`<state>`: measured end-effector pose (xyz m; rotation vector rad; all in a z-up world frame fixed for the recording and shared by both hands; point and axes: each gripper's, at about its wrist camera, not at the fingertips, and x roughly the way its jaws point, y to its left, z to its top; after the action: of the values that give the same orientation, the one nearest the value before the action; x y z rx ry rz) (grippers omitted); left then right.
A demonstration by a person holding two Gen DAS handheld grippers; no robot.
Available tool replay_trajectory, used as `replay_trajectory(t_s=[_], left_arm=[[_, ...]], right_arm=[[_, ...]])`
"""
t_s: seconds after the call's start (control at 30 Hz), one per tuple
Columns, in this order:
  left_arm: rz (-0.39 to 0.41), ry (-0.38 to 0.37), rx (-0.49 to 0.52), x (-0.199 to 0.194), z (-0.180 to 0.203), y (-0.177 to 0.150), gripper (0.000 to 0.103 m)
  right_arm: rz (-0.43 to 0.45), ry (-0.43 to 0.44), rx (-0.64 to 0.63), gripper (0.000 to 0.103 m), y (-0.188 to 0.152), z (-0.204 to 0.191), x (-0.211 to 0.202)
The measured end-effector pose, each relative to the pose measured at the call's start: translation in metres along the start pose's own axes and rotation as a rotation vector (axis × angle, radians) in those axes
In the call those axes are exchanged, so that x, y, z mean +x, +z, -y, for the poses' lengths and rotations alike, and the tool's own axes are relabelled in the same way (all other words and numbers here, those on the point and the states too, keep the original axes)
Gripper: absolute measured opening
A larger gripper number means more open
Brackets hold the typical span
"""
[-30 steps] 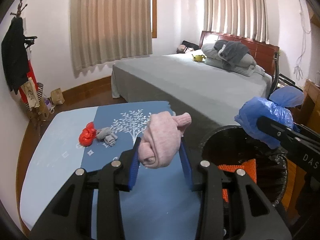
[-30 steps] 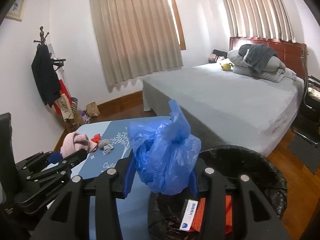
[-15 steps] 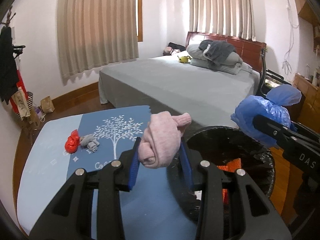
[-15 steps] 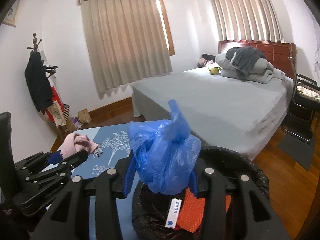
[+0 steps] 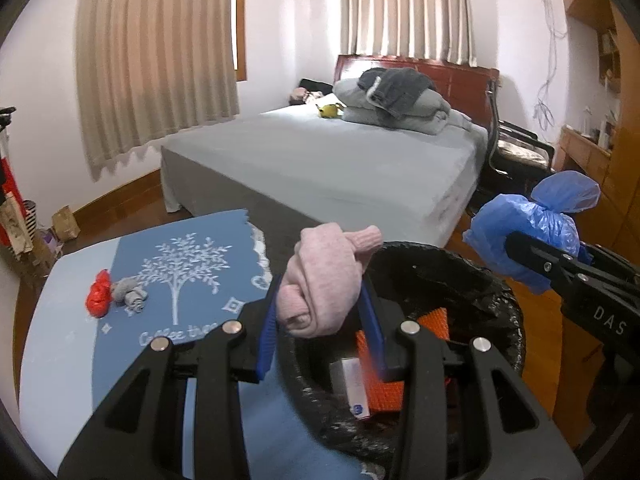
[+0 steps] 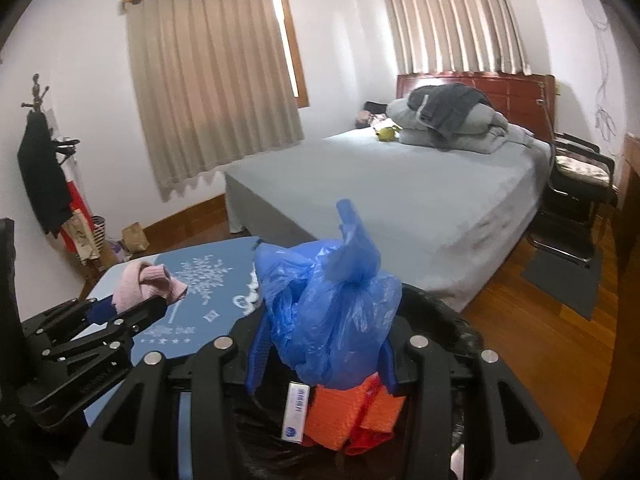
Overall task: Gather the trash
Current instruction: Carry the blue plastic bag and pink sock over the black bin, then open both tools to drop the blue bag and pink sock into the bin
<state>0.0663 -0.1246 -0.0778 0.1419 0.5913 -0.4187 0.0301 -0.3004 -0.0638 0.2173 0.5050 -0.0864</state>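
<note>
Both tools clenched: left tool grips pink sock, right tool blue bag

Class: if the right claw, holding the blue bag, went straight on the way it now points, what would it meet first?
Probably the bin: the right claw tilts down over its open mouth, so the blue bag would likely reach the orange trash inside. Depth is unclear.

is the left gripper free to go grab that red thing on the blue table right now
Probably not yet. The left gripper is shut on the pink sock, so its jaws are full. The red wad lies in the open beside a grey sock, with nothing over it, once the gripper is emptied.
</note>
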Motion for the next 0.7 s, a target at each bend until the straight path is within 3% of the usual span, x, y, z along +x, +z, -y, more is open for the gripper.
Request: replay_trajectory(t_s=[0.53, 0.6, 0.7], left_arm=[[-0.049, -0.075, 0.069, 0.055, 0.037, -0.008, 0.036], [-0.061, -0.102, 0.070, 0.062, 0.038, -0.010, 0.040], [-0.068, -0.140, 0.069, 0.068, 0.038, -0.011, 0.062]], right_arm=[[-0.068, -0.068, 0.061, 0.044, -0.021, 0.043, 0.025], [-0.079, -0.069, 0.061, 0.047, -0.022, 0.047, 0.030], [-0.094, -0.079, 0.056, 0.058, -0.022, 0.053, 0.036]])
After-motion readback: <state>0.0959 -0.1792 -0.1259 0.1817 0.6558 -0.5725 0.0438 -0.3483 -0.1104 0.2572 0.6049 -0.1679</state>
